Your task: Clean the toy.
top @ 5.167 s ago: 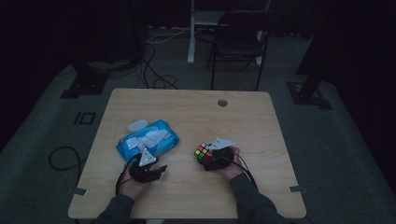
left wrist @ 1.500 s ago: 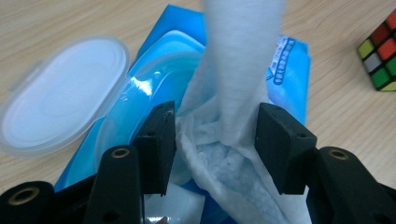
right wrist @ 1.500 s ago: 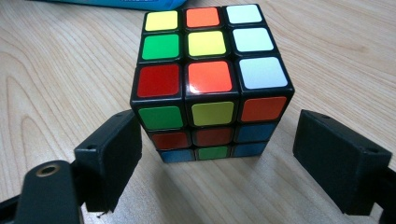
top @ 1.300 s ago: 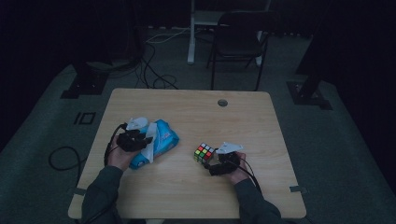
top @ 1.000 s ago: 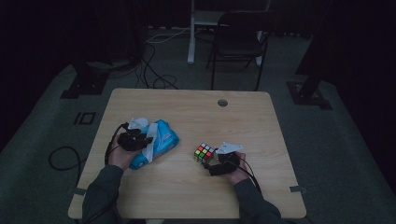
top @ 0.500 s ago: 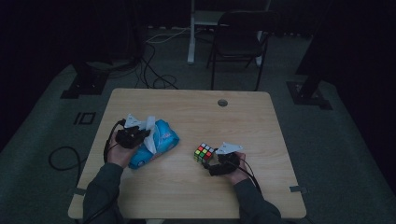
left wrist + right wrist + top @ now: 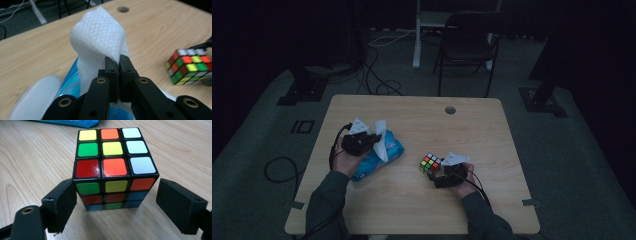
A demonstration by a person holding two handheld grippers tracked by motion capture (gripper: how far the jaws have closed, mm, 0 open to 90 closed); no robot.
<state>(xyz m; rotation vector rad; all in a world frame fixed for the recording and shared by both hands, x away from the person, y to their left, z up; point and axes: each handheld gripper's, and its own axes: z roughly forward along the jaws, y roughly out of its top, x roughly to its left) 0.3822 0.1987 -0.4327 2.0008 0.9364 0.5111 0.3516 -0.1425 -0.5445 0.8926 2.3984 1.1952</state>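
While the table [image 7: 472,120] carries little, its largest item is the blue wipe packet [image 7: 379,159], lying at about nine o'clock from the table's middle; it looks soft and light, and would likely lift or slide if pulled without being held down. From its top rises the white wipe [image 7: 100,37], thin, limp and embossed, probably damp and easily torn; the left gripper [image 7: 117,65] has its jaws pressed together on a fold of the sheet, which seems the sensible hold, low on the sheet and near the packet's mouth. A pale flap lid [image 7: 32,100], blurred, shows at seven o'clock in the left gripper view. Smaller, at about five o'clock from the table's middle, stands the puzzle cube [image 7: 114,167], rigid, smooth-faced and likely slippery on its stickers; the right gripper [image 7: 126,202] has its jaws spread to either side of the cube's lower layers, not touching. Cube and packet are near each other but apart, so nothing blocks an upward draw of the wipe. A cable hole [image 7: 450,109] lies at twelve o'clock.
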